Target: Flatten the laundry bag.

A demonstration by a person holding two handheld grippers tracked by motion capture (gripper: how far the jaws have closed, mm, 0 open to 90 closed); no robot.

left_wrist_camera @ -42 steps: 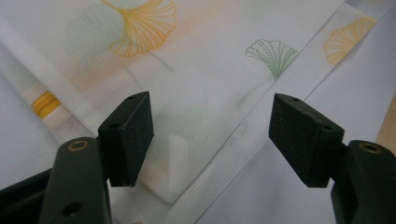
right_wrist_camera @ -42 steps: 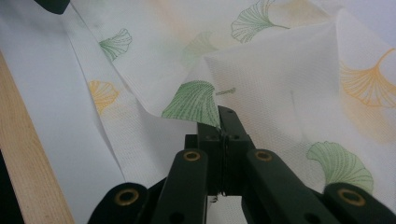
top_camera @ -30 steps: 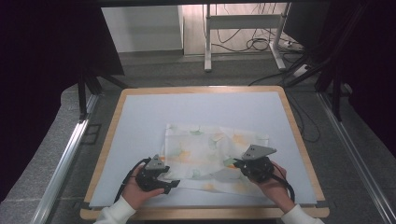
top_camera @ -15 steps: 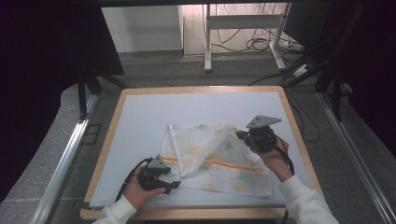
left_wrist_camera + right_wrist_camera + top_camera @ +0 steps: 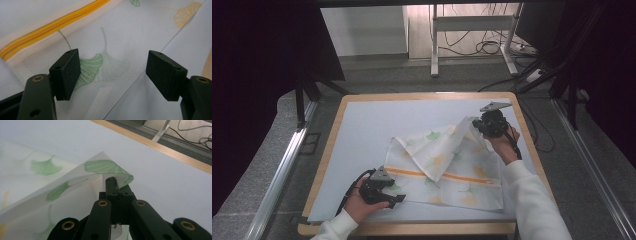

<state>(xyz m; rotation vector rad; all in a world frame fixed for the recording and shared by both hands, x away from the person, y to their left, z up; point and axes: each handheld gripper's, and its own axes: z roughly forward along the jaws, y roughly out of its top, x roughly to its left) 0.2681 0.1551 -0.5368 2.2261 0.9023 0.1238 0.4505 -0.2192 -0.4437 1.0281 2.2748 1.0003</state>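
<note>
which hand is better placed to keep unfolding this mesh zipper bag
Right. The right gripper is already shut on a corner of the mesh zipper bag, holding it up near the table's far right side. The left gripper hovers open over the bag's near left edge, gripping nothing.

I see a white mesh cloth bag printed with green and orange ginkgo leaves and crossed by an orange-yellow zipper, lying on my pale blue mat edged in light wood.
</note>
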